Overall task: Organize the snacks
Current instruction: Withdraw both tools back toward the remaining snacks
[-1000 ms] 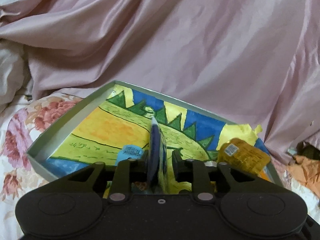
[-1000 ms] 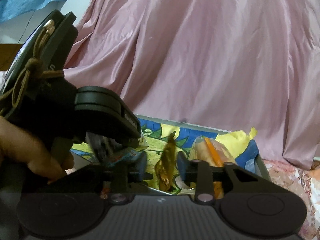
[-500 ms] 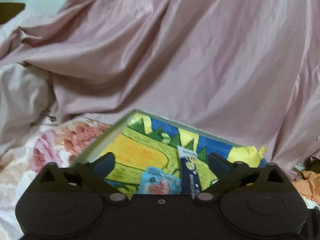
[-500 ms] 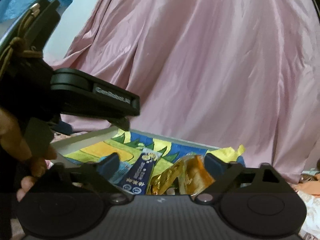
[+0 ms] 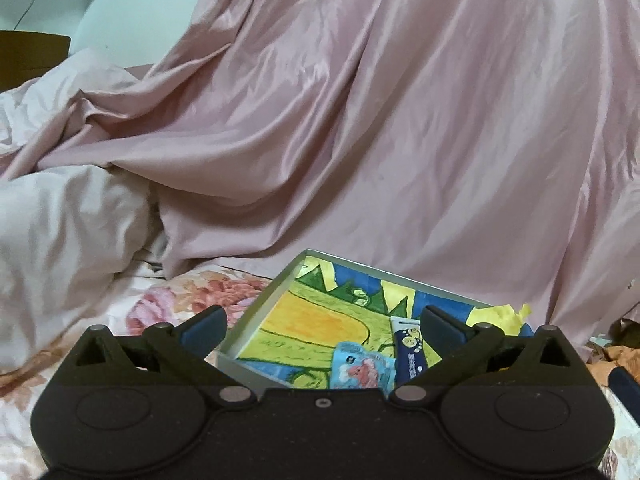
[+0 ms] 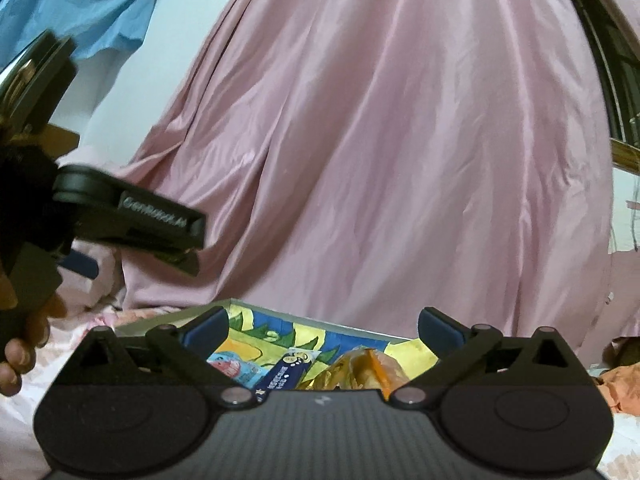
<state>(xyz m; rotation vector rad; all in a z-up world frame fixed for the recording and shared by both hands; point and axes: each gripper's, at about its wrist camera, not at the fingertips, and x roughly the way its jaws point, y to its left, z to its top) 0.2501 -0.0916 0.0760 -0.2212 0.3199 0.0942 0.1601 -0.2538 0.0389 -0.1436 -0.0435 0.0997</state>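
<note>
A shallow grey box (image 5: 256, 312) with a yellow, green and blue drawing on its floor lies on the bed. In it rest a light blue snack packet (image 5: 360, 370), a dark blue stick pack (image 5: 410, 350) and, in the right wrist view, a gold and orange wrapped snack (image 6: 360, 368). My left gripper (image 5: 322, 322) hangs open above and short of the box, with nothing between its fingers. My right gripper (image 6: 322, 322) is open too, raised over the box's near side. The same box (image 6: 176, 316), light blue packet (image 6: 234, 366) and stick pack (image 6: 286, 372) show there.
Pink satin cloth (image 5: 400, 120) rises right behind the box. A flowered bedsheet (image 5: 192, 300) spreads to the left, with a pale quilt (image 5: 60, 232) beyond. A person's hand (image 6: 20, 360) holds the left gripper's body (image 6: 132, 216) at the left. Orange wrappers (image 5: 616, 356) lie at the far right.
Both grippers opened and let go: the dark blue stick pack and the gold snack now lie in the box. Both grippers have since lifted and pulled back from it.
</note>
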